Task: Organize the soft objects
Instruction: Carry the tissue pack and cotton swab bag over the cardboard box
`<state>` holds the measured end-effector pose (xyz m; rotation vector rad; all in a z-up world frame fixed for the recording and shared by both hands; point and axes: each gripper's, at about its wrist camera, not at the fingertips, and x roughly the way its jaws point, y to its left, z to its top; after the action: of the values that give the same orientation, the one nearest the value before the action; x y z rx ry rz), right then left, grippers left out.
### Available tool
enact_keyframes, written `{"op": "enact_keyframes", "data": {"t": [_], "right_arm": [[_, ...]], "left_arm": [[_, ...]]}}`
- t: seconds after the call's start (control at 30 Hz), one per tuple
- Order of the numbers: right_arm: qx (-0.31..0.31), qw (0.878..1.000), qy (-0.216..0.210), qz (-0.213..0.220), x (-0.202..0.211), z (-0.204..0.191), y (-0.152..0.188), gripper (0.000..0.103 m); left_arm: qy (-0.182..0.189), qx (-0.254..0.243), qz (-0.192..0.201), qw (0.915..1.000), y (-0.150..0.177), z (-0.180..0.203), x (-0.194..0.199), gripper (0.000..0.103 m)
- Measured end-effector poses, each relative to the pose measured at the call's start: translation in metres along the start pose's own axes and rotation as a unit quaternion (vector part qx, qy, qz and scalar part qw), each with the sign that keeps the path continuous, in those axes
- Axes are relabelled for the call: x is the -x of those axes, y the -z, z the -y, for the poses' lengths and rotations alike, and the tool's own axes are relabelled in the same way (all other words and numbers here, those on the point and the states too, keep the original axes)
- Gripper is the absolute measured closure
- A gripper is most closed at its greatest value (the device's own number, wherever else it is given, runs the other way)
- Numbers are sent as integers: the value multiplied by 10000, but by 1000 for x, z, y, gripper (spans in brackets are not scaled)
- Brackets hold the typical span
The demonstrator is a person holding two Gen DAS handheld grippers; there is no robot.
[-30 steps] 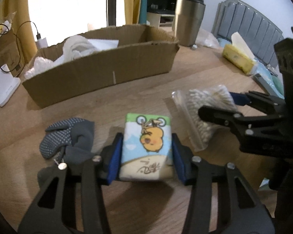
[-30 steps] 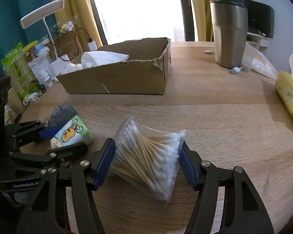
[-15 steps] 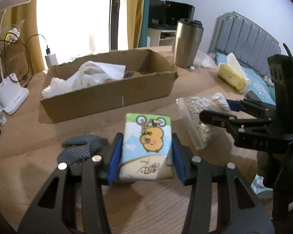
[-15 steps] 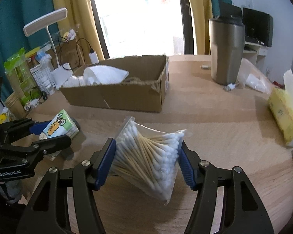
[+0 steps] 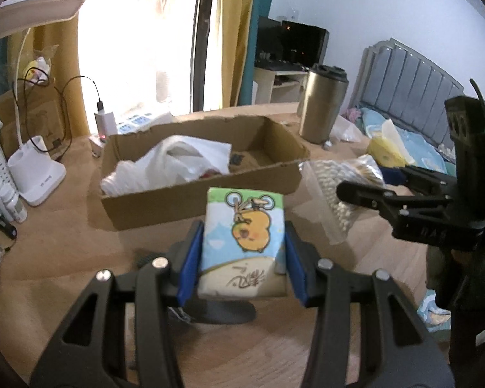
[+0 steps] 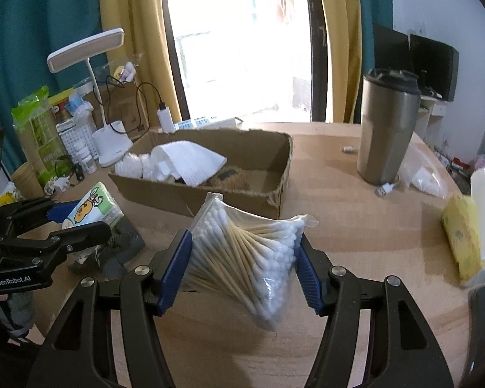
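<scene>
The left gripper [image 5: 244, 255] is clamped on one tissue pack [image 5: 244, 239], a soft, smooth block with a yellow cartoon animal on it. The blue pads [image 5: 190, 265] press both its sides, and it hangs in the air above the wooden table [image 5: 64, 258].

The right gripper [image 6: 245, 268] is clamped on one bag of cotton swabs [image 6: 245, 255]. The bag is clear, crinkly plastic, stuffed with thin wooden sticks with white fluffy tips. It too is held up off the table.

Just past both packs sits one cardboard box [image 6: 210, 194]. It is long and low, with rough, torn edges and an open top. Inside, at its left end, lie white crumpled soft things [image 6: 184, 161]. The right end of the box shows bare brown floor with room in it.

Under the left gripper lies something dark grey and soft [image 6: 123, 245] on the table.

To the right stands one tall shiny metal cup [image 6: 388, 129] with a dark lid, well apart from the box. Bare table lies between them. One yellow tissue pack [image 6: 462, 236] lies near the right edge.
</scene>
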<state>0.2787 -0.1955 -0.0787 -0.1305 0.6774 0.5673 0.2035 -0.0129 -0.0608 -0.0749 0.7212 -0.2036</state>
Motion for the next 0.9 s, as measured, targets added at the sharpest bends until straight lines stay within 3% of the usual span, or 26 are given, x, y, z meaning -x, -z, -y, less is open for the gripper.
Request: {"op": "enact_keyframes", "data": {"t": [0.9], "right_arm": [[315,9993,-54,212,-36,1,-65,38]], "left_arm": [[-294,302,328,9986,-39,-50,-9,54]]}}
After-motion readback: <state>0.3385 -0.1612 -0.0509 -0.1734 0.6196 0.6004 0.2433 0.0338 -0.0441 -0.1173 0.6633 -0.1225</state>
